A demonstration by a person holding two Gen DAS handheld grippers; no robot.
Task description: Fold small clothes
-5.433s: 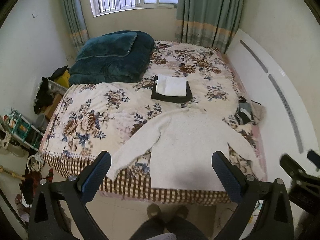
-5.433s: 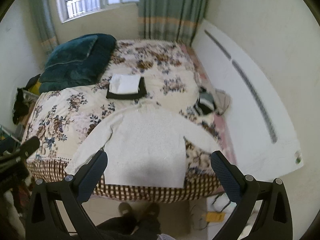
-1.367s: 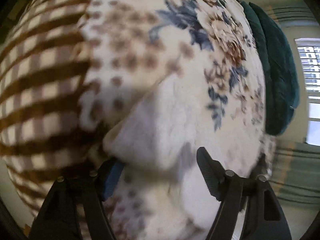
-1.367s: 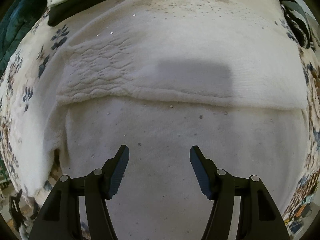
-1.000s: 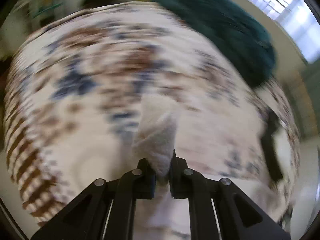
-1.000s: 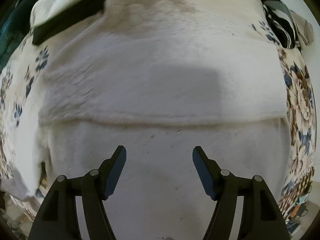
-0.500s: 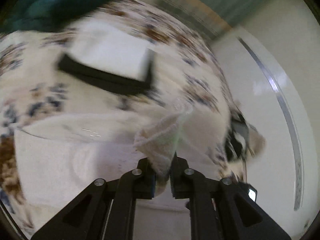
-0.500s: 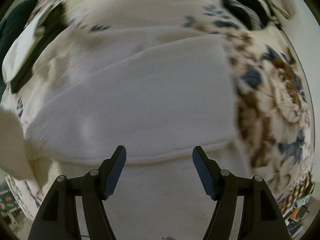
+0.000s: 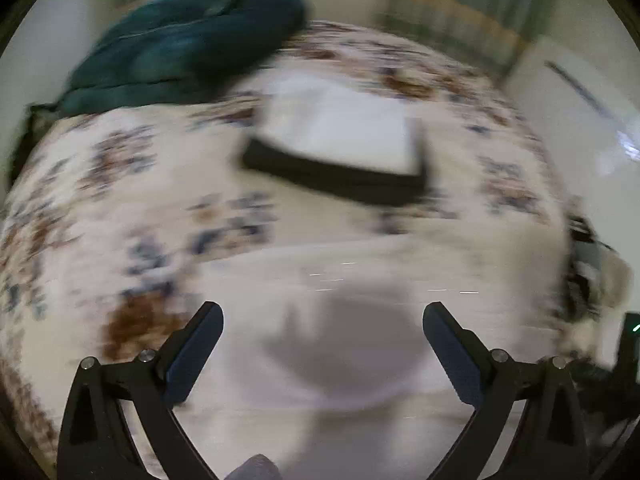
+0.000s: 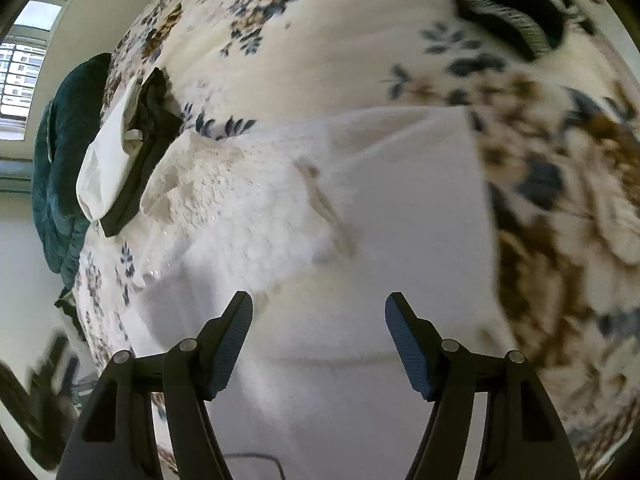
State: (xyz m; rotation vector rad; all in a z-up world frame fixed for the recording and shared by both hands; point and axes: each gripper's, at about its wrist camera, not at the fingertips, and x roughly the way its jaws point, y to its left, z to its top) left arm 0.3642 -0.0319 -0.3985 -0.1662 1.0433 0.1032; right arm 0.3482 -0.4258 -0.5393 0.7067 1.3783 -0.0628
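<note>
A white knit sweater (image 10: 304,216) lies on the floral bedspread (image 10: 320,48), with both sleeves folded across its body. It also shows, blurred, in the left wrist view (image 9: 360,280). My left gripper (image 9: 322,316) is open and empty just above the sweater. My right gripper (image 10: 319,308) is open and empty, close over the sweater's lower part.
A folded white garment on a folded black one (image 9: 340,148) lies behind the sweater, also in the right wrist view (image 10: 120,160). A dark teal duvet (image 9: 188,52) is at the back left. A black and striped garment (image 10: 508,4) lies near the white board (image 9: 580,128).
My left gripper has let go of the sleeve and opened; the sleeve now lies across the sweater body. The right gripper has turned toward the sweater's right side, still open.
</note>
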